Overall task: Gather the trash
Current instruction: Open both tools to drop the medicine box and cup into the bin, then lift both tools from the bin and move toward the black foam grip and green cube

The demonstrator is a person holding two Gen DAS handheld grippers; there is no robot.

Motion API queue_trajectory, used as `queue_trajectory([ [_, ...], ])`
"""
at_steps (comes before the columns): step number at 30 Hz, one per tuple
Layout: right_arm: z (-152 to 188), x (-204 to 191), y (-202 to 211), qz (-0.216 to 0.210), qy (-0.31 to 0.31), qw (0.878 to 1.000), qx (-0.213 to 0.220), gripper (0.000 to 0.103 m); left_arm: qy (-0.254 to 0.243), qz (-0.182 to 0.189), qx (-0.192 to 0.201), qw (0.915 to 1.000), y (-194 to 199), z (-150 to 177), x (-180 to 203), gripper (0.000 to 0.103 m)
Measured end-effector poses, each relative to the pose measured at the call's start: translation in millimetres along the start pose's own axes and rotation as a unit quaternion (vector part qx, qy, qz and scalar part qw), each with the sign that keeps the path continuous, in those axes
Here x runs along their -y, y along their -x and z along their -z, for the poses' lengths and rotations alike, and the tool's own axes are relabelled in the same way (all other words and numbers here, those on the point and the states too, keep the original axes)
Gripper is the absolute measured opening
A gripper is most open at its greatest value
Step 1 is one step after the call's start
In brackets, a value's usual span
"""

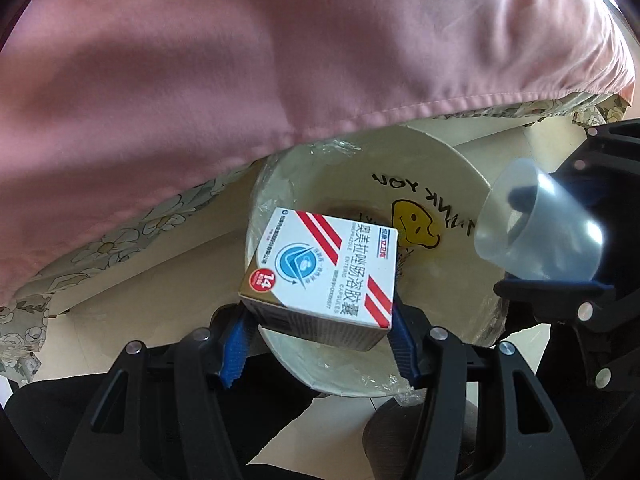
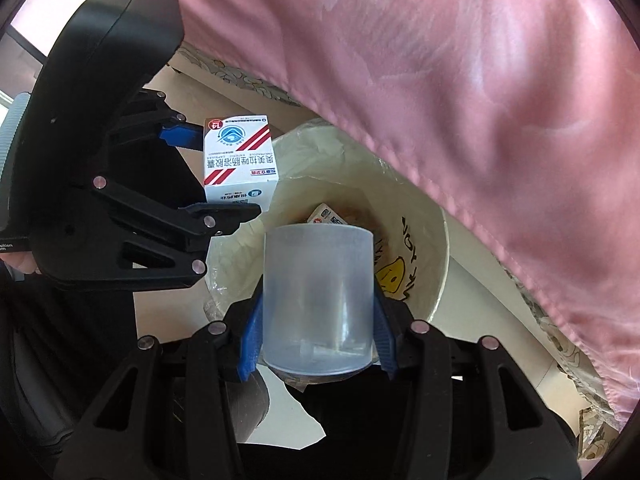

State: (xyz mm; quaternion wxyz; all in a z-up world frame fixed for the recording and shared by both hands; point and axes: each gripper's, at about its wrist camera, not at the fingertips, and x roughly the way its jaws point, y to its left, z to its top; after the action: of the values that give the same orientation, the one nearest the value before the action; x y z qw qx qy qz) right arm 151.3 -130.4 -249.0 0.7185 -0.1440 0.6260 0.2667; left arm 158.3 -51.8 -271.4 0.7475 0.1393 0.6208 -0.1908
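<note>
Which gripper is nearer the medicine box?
Left. The left gripper clamps the medicine box over the trash bin; the right gripper, beside it, holds a plastic cup.

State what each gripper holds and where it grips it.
Left gripper clamps the medicine box by its two narrow sides. Right gripper clamps the translucent plastic cup across its side wall, near the base.

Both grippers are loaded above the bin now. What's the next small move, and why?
Probably open the left gripper to drop the white medicine box with red stripes: it hangs over the bag-lined cream waste bin. The right gripper can then release its translucent plastic cup, also above the opening.
</note>
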Motion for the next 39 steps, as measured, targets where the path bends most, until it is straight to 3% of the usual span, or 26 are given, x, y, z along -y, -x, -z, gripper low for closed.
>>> queue_trajectory([
  [16,-23,4,-34,0.001,0.004,1.000,-0.029,0.049,-0.003,0.005,-0.038,0.9992,-27,-6,2,0.062],
  [18,-25,2,-35,0.001,0.002,1.000,-0.025,0.064,-0.001,0.004,-0.043,0.9991,-29,-6,2,0.066],
  [23,-29,7,-37,0.014,-0.002,1.000,-0.020,0.084,-0.002,0.007,-0.049,0.9988,-31,-5,3,0.086],
  [25,-25,6,-30,0.017,0.001,1.000,-0.016,0.086,-0.006,0.011,-0.050,0.9987,-31,-4,4,0.094],
  [30,-13,9,-26,0.025,-0.002,1.000,-0.013,0.093,-0.011,0.021,-0.055,0.9982,-34,-2,7,0.096],
  [39,3,16,-15,0.034,-0.010,0.999,-0.010,0.095,-0.011,0.010,-0.042,0.9990,-28,-3,12,0.096],
])
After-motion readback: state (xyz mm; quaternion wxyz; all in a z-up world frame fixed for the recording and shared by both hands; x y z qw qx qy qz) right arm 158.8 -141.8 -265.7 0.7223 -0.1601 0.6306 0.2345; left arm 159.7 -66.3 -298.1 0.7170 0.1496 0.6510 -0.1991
